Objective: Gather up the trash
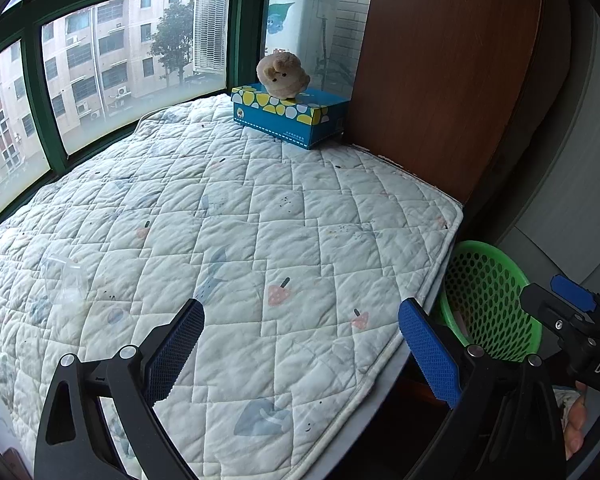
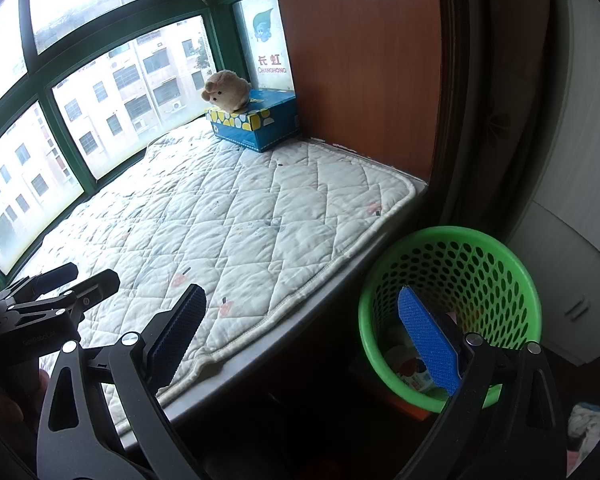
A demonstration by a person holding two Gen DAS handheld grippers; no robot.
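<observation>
Gaping wide and empty, both the left gripper (image 1: 300, 344) and right gripper (image 2: 300, 332) hold nothing. At lower left, the clear plastic cup (image 1: 66, 278) on the quilt (image 1: 260, 200) could crumple or skid under a pinch, missing the green basket (image 2: 452, 240).

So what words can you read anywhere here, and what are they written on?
"长虹" and "CHANGHONG": red print on the white appliance outside the window, below a blue cartoon leaf.
"DAS": white letters on the right hand-held gripper body, cut off at the picture's edge.
Grey print on the left hand-held gripper body: too dim to read.
White print on the blue tissue box: too small to read.
Package in the green basket: no words legible.
</observation>
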